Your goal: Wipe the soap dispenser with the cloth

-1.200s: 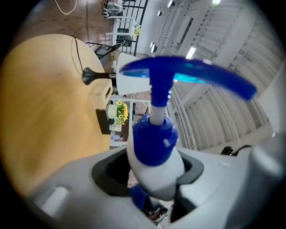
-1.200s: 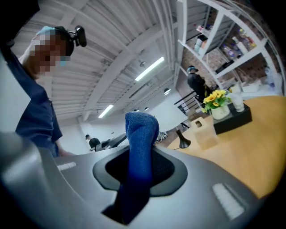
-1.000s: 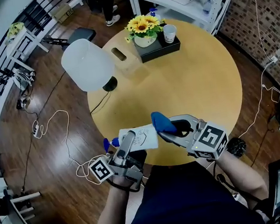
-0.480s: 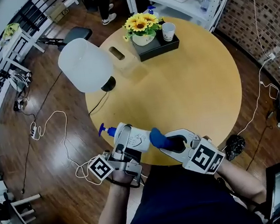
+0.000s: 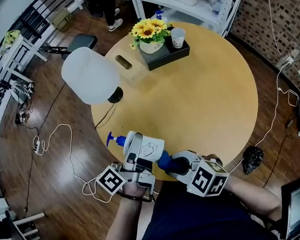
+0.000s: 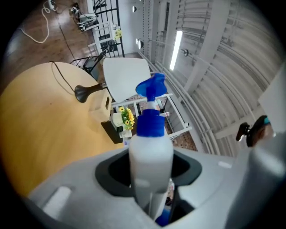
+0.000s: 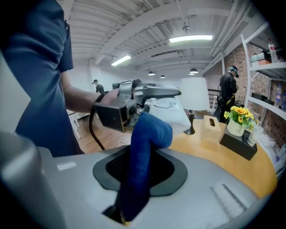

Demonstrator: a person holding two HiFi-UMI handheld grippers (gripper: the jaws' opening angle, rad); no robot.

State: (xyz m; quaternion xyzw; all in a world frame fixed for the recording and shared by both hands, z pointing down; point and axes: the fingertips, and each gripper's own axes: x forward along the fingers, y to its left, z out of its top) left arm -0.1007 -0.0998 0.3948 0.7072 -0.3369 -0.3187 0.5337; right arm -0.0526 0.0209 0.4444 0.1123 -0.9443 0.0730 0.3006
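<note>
Two tongs engaged, both loaded.

Left tongs (image 5: 137, 151): clamped across the body of the soap dispenser (image 5: 146, 145). The left gripper view shows both pads pressed on the white barrel, with the blue pump (image 6: 151, 91) standing clear beyond the tips.

Right tongs (image 5: 172, 165): shut on the cloth (image 5: 164, 160). A blue wad folds over past the tips.

Position: the dispenser is held in the air on its side, over the round worktop (image 5: 205, 84) at its 7 o'clock edge. The pump points toward 10 o'clock, out over the floor. The cloth sits just beside the bottle's base end, at the bottle's 4 o'clock.

Handling, my estimate:
- The bottle is smooth plastic and likely slick. Its walls look stiff enough for a mid-body grip, though they may dent under a hard squeeze.
- Weight depends on fill, and I cannot read the fill through the white wall.
- Stay off the pump, since pressing it could squirt soap or bend the neck. The barrel is the right hold, and that is where I have it.
- The cloth is soft and limp, so only the wad near the tips can press firmly. Loose ends will drag.

Unclear:
- Neither gripper view settles whether the cloth touches the bottle.
- My left tongs cover the base and part of the barrel, so those patches are out of the cloth's reach.
- The label print is too small to read.
- The lamp (image 5: 89, 75) and flower pot (image 5: 149, 37) stand well apart, toward 11 and 12 o'clock.
</note>
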